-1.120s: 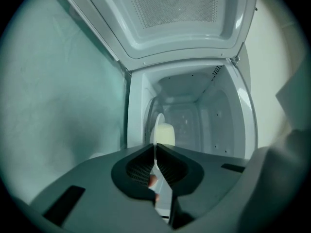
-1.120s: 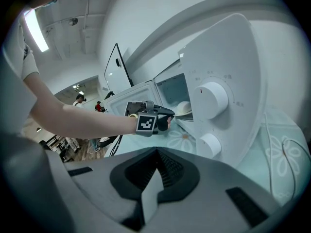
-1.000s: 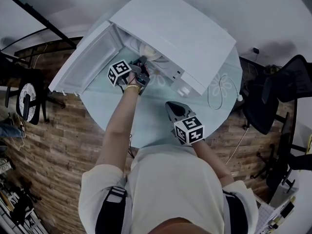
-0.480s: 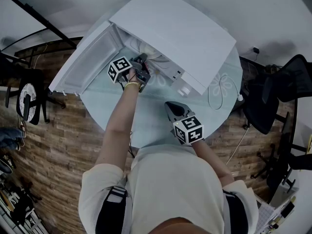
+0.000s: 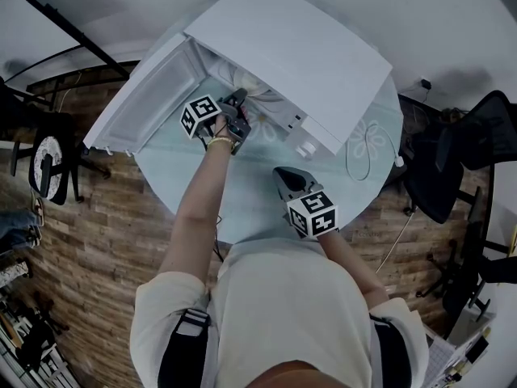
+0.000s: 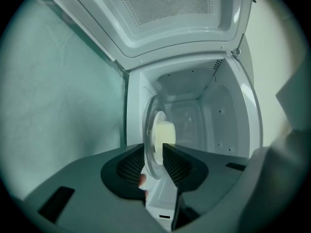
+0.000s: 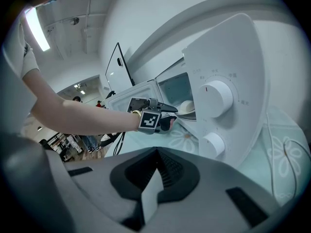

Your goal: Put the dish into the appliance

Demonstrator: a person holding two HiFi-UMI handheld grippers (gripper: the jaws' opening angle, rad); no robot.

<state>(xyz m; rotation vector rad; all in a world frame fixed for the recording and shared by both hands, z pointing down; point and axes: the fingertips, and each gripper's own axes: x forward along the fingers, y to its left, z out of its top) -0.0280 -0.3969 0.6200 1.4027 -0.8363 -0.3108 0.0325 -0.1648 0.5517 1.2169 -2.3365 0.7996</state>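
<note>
A white microwave (image 5: pixel 299 55) stands on the round glass table (image 5: pixel 242 208), its door (image 5: pixel 149 95) swung wide to the left. Just inside its mouth lies a clear glass dish (image 6: pixel 149 142) carrying a pale cream lump (image 6: pixel 164 132). My left gripper (image 6: pixel 154 152) reaches into the opening; its jaws have just been opening and now stand apart, with the dish's rim between them and free of the pads. From the right gripper view the left gripper (image 7: pixel 170 109) sits at the dish (image 7: pixel 187 106). My right gripper (image 5: pixel 279 175) hovers over the table, shut and empty.
Two knobs (image 7: pixel 216 95) sit on the microwave's front panel. A white cord (image 5: pixel 363 148) loops on the table to the right of the microwave. Black office chairs (image 5: pixel 477 136) stand at the right, and another chair (image 5: pixel 44 164) at the left on the wooden floor.
</note>
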